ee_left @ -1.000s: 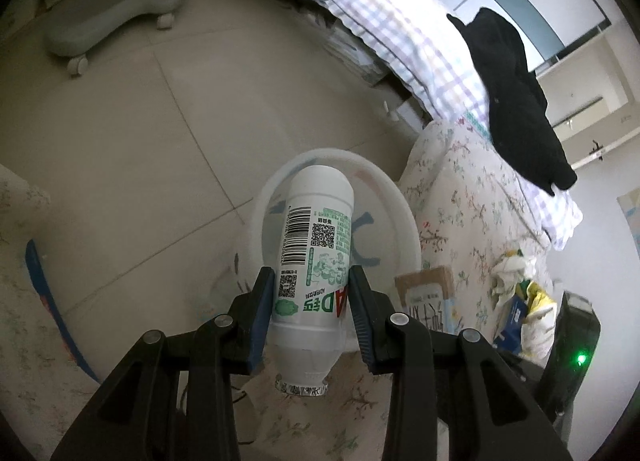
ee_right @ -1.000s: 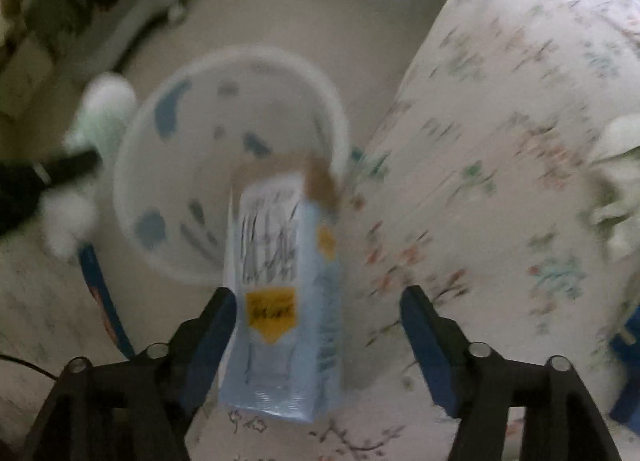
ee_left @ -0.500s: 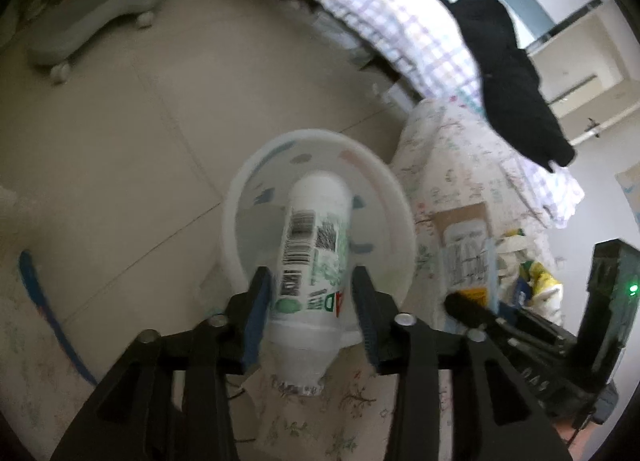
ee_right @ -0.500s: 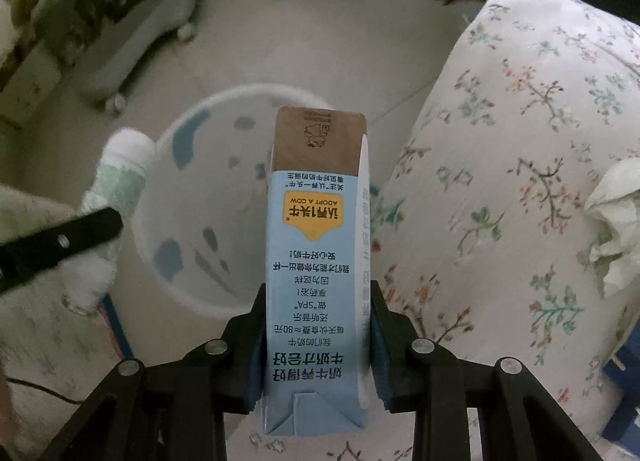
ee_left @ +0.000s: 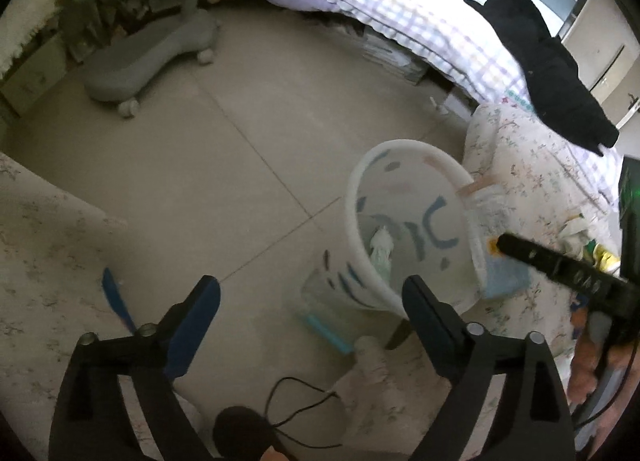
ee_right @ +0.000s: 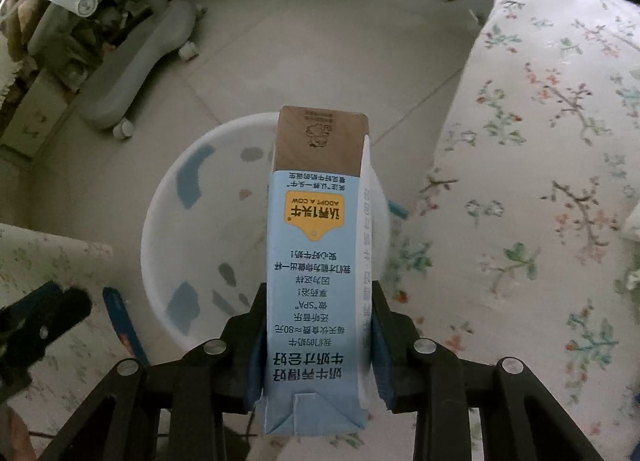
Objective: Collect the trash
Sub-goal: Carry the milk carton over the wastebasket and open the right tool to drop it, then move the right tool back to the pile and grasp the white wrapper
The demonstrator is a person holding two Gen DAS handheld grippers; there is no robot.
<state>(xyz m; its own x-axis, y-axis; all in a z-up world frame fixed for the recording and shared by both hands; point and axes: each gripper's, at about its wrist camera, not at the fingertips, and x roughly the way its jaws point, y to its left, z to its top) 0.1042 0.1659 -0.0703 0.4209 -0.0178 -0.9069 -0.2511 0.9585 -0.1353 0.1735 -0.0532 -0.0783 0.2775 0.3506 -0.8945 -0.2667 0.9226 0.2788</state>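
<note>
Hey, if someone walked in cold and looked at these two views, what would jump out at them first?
The blue milk carton clamped in the right gripper, poised over the white bin on the floor. Next, the left gripper opening with nothing between its jaws, and a white bottle lying inside the bin beside the floral cushion.

Pale room, blue accents

White bin (ee_right: 160, 221) with blue-grey dabs; light-blue carton (ee_right: 316, 285), brown top, yellow badge; floral cream cover (ee_right: 540, 189); lilac-checked quilt (ee_left: 400, 13); beige floor (ee_left: 224, 165).
</note>
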